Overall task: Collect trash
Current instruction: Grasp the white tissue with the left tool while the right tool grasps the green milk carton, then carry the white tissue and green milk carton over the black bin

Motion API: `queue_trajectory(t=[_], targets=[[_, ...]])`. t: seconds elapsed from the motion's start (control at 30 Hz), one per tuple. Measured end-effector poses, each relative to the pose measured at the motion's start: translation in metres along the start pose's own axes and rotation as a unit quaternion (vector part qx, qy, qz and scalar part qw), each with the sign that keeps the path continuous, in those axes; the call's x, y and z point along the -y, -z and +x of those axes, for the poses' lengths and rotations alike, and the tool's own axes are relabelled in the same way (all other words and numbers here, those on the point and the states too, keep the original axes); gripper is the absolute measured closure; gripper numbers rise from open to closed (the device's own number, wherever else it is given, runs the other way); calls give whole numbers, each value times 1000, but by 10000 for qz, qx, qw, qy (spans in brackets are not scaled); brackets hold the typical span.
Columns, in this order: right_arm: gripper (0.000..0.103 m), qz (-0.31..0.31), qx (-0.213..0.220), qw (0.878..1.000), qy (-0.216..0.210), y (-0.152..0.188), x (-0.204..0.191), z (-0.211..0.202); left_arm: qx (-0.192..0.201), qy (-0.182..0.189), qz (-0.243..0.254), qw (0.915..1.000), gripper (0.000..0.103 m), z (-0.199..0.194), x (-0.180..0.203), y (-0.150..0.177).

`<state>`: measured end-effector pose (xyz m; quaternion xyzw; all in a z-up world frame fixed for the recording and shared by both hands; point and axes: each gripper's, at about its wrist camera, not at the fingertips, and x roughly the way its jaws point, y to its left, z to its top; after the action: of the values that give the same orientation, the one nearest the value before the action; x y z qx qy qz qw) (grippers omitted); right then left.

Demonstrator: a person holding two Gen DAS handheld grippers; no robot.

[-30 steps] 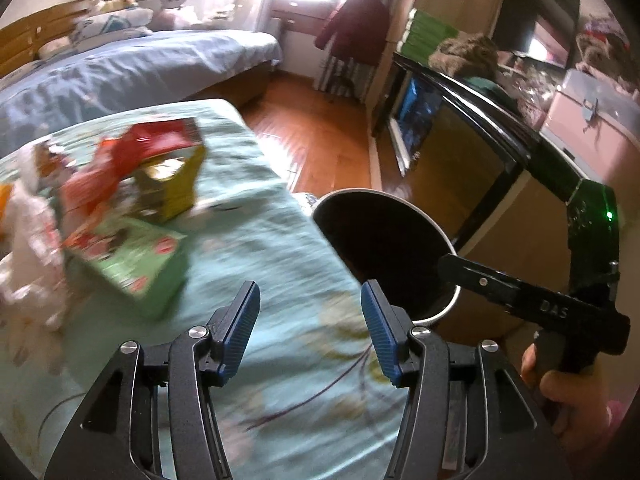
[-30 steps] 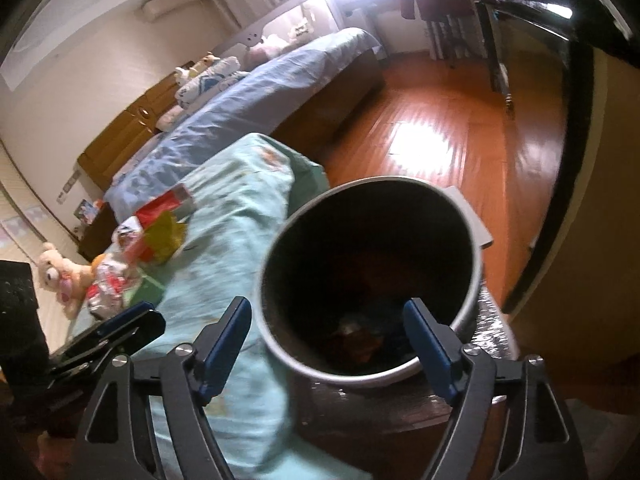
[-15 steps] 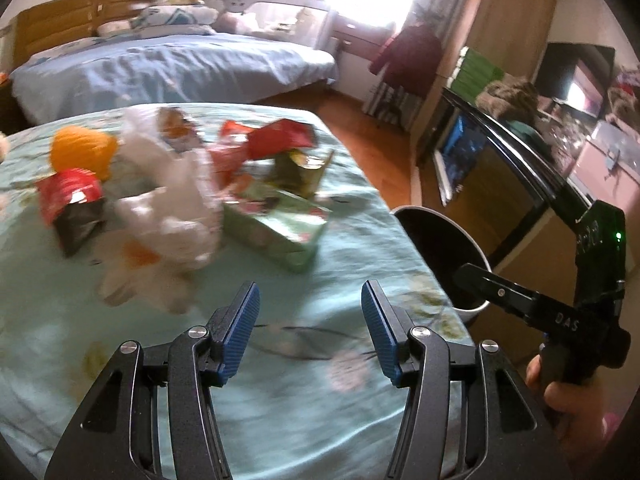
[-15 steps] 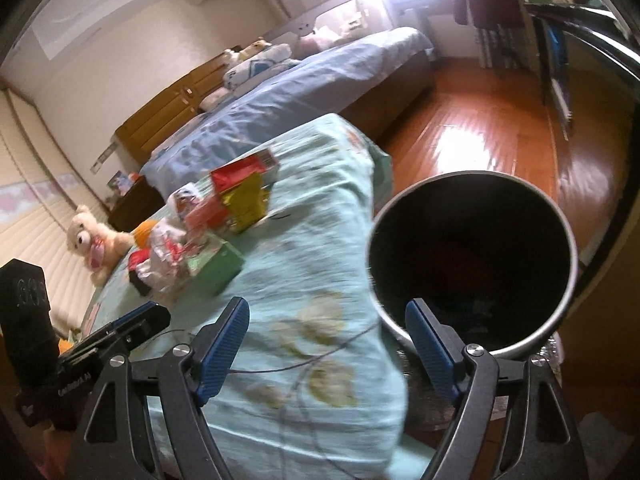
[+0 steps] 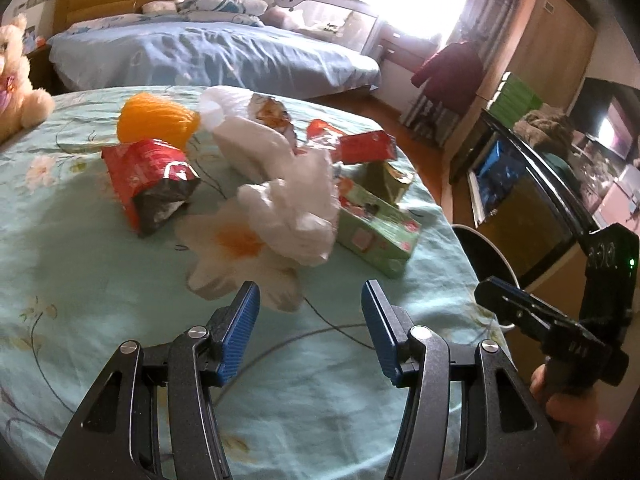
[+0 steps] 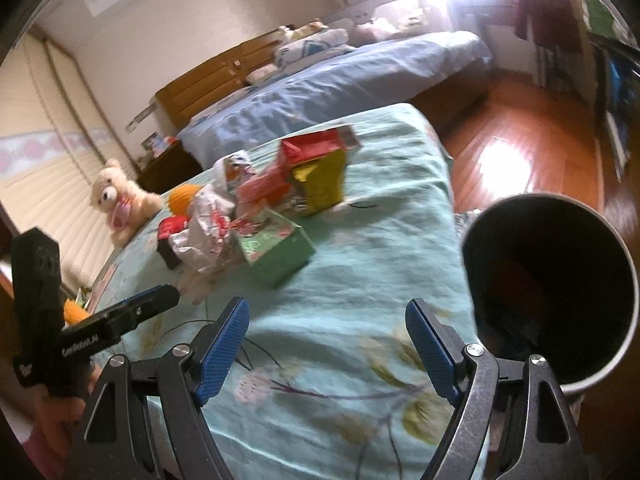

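The task looks only partly done: the bin (image 6: pixel 548 292), a dark round can that stands on the floor just beside the edge of the bed with the green sheet (image 5: pixel 60 240), has something dark and reddish at its bottom, but what it is I cannot tell, and a whole heap of trash is not yet collected. Taking the bin as landmark, the heap lies on the sheet to its left in the right wrist view, apart from it. I count about eight pieces in the heap, though they overlap and the count is not sure: one green carton (image 5: pixel 376 236) nearest to the bin, one crumpled white plastic bag (image 5: pixel 296 208) beside it, one olive-yellow box (image 6: pixel 320 184), one red box (image 6: pixel 316 146), one red snack bag (image 5: pixel 148 176) with a dark open mouth, one orange net ball (image 5: pixel 158 120) farthest from the bin, one white cup or bottle (image 5: pixel 248 144), and one printed wrapper (image 5: pixel 272 110). There are two tools. The left gripper (image 5: pixel 310 320) has its jaws apart with nothing between them, above the sheet in front of the white bag. The right gripper (image 6: pixel 326 334) is also wide apart and holds nothing, close beside the bin.
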<state>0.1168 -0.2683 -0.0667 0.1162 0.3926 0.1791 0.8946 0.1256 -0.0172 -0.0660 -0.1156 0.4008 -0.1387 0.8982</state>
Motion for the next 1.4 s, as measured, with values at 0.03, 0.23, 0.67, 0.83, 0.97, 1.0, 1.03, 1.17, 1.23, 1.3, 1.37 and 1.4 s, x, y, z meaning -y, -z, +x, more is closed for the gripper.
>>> queue_trajectory(t=[0.03,0.23,0.67,0.83,0.97,1.0,1.03,1.17,1.23,1.3,1.37,1.4], targets=[[21,-116,-20,9999,-27,-2,-3,4,-11,17,-44,10000,50,1,-3,-3],[21,-663,-157,9975,-179,-11,-16,22,39,36,-204,9998,50,9,-15,-17],[21,-1508,-688,9858,-259,-35,-33,73,-181,370,-200,9990,50,36,-27,-34],[34,-1666,-786,9826,-226,-38,-36,84,-216,472,-127,9986,53,40,-23,-34],[47,-1633,-803,9832,-135,-34,-36,82,-257,617,-29,9978,73,41,-16,-33],[47,-1609,-792,9837,-106,-33,-36,80,-262,635,22,9976,77,41,-14,-32],[48,-1554,-771,9848,-73,-31,-34,77,-248,618,119,9977,85,40,-9,-31],[48,-1208,-661,9905,-14,-24,-24,60,-180,610,316,9975,92,34,2,-28],[48,-957,-605,9936,20,-21,-16,51,-150,594,350,9975,93,30,6,-25],[48,-651,-567,9963,42,-16,-6,40,-133,607,345,9975,93,26,9,-22],[48,-402,-521,9978,125,-11,2,31,-131,629,357,9973,93,22,14,-18],[49,-306,-490,9982,152,-8,5,26,-137,640,369,9972,93,20,17,-17]])
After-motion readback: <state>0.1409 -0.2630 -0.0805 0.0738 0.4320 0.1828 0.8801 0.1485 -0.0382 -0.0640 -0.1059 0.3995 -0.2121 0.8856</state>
